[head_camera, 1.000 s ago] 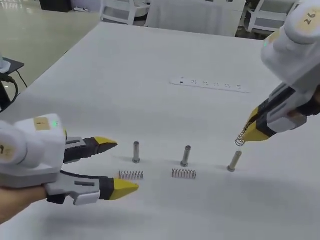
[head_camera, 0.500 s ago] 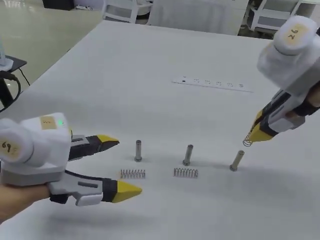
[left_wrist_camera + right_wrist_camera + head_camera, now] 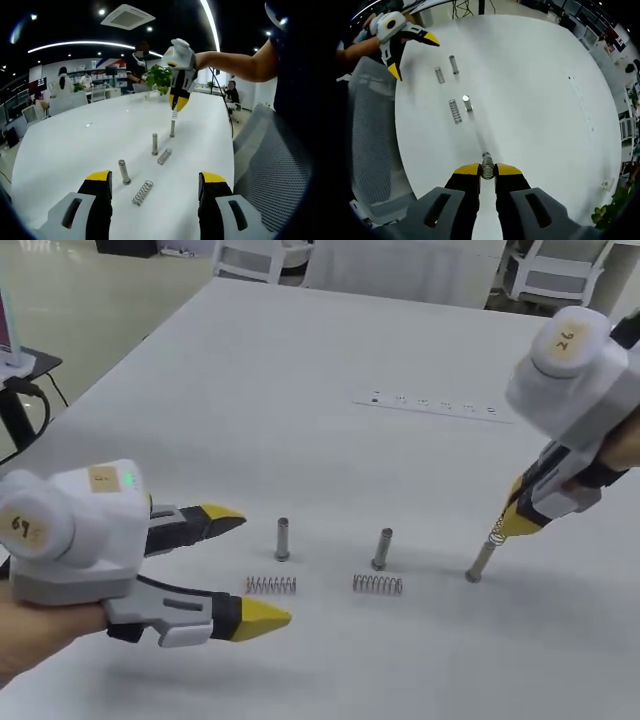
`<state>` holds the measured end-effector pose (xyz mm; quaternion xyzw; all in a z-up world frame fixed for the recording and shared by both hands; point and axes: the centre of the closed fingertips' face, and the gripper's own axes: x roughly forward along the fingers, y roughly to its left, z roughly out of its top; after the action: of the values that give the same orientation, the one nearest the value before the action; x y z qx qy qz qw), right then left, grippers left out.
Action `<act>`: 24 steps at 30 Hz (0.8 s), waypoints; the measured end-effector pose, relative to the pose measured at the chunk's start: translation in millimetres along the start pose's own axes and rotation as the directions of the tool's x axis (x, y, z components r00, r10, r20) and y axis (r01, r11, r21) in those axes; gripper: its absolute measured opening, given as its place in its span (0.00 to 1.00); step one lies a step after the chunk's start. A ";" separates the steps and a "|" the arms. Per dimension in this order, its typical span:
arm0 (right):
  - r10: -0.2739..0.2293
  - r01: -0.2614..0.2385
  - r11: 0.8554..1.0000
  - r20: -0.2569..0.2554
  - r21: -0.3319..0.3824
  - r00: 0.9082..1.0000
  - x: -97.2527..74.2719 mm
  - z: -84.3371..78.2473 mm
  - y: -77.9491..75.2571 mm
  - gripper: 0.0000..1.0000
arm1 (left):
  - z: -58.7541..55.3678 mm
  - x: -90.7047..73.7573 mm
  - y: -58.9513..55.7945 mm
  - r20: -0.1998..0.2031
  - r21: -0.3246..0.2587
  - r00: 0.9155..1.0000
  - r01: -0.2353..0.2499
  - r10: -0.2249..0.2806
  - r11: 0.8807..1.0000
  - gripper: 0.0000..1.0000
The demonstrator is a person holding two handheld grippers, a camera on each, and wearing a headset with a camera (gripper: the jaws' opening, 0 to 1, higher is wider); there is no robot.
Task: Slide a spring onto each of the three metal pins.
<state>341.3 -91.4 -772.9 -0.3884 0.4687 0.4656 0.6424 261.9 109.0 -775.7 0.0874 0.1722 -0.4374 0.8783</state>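
The yellow-tipped fingers (image 3: 468,171) of the right gripper (image 3: 488,171) are closed almost fully on a small coiled steel spring (image 3: 487,166), which hangs end-down from their tips. In the head view that spring (image 3: 496,531) meets the head of the short grey metal pin (image 3: 481,562) at the right end of the row. Whether the first coil is already over the head cannot be told.

To do this step well, the coil should probably be held in line with the pin's own axis and lowered straight. The grip should loosen only once a few coils are clearly around the shaft, because a spring let go early could tip off or spring away.

The middle metal pin (image 3: 383,548) and the left metal pin (image 3: 282,539) stand bare on the white table (image 3: 300,390), in a row a little in from its near edge. A loose spring lies beside each on the near side: one (image 3: 377,585) by the middle pin and another (image 3: 271,585) by the left.

The left gripper (image 3: 265,564) hovers at the left end of the row, fingers wide apart and holding nothing.
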 end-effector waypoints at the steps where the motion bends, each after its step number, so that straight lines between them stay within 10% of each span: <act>1: 0.000 0.000 1.000 0.000 0.000 1.000 1.0 0.1 -0.7 0.08 | 0.0 0.0 0.0 0.000 0.000 1.000 0.000 0.000 1.000 0.66; 24: 0.018 -0.018 1.000 -0.036 0.010 0.999 31.7 -7.2 -1.0 0.08 | -1.9 1.0 -1.7 -0.008 -0.003 1.000 0.007 -0.007 1.000 0.63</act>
<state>344.5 -91.0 -805.3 -0.3895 0.4858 0.4621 0.6314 260.7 107.8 -777.9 0.0874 0.1766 -0.4399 0.8762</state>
